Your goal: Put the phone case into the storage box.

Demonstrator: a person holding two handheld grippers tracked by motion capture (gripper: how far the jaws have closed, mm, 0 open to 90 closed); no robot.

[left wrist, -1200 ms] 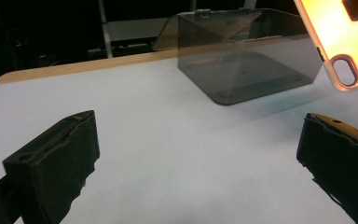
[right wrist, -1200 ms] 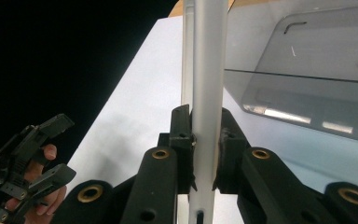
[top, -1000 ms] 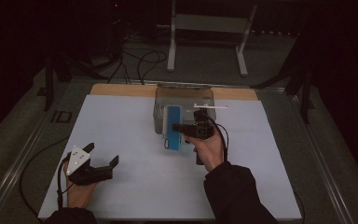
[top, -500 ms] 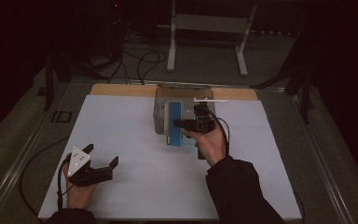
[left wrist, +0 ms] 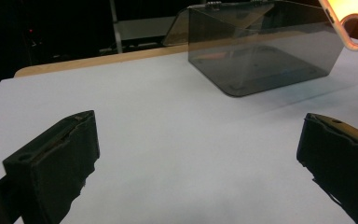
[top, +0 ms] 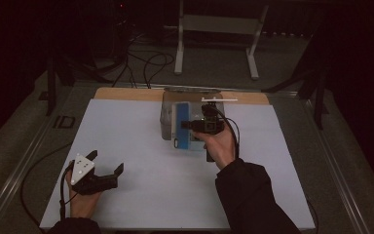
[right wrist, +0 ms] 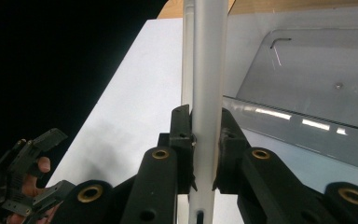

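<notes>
A phone [top: 180, 127] in a pale blue case hangs flat over the near part of a clear smoky plastic box [top: 168, 105] at the table's back middle. My right gripper [top: 195, 126] is shut on the phone's edge. In the right gripper view the phone [right wrist: 207, 70] stands edge-on between the pads [right wrist: 181, 140] of that gripper [right wrist: 205, 149], with the box [right wrist: 307, 79] behind. My left gripper [top: 106, 162] rests open near the front left, nothing between its fingers. In the left gripper view the left gripper [left wrist: 198, 154] faces the box [left wrist: 261, 51] and a phone corner [left wrist: 354, 18].
A white sheet [top: 141, 195] covers the table, with a wooden strip [top: 121, 93] along the back edge. A metal stand [top: 214, 29] and cables [top: 146, 63] lie on the floor beyond. A small bent metal piece [right wrist: 279, 44] lies inside the box.
My right hand has shifted the phone slightly farther over the box. The left gripper has stayed where it was, still open.
</notes>
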